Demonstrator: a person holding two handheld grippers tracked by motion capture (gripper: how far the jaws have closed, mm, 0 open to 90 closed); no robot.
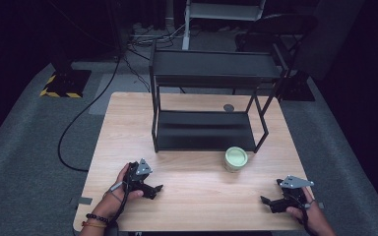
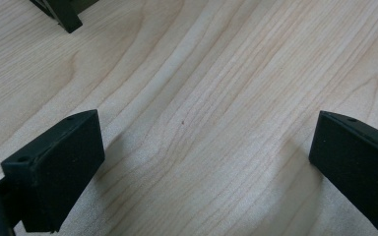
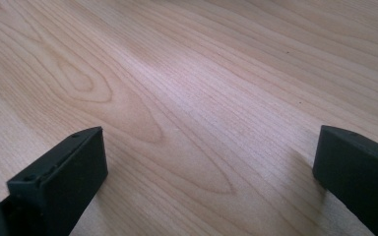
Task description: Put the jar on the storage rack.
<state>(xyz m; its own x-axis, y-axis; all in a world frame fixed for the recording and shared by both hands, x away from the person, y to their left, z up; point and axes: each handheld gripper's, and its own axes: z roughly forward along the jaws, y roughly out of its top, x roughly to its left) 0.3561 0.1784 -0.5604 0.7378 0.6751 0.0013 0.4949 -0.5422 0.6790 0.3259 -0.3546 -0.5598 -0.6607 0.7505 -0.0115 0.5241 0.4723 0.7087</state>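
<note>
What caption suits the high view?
Both open tools rest near a pale green jar before a black shelf rack.

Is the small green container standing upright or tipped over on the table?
Upright. In the high view the green container stands on its base on the table, round lidded top facing up, just in front of the black shelf rack.

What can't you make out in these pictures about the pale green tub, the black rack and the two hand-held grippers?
- Pale green tub, high view: too small to read any label; the lid hides what is inside.
- Black rack, high view: its top shelf hides part of the lower shelf; in the left gripper view the frame's edge cuts off the rack foot.
- Left hand-held gripper and right hand-held gripper, high view: the hands cover the handles.
</note>
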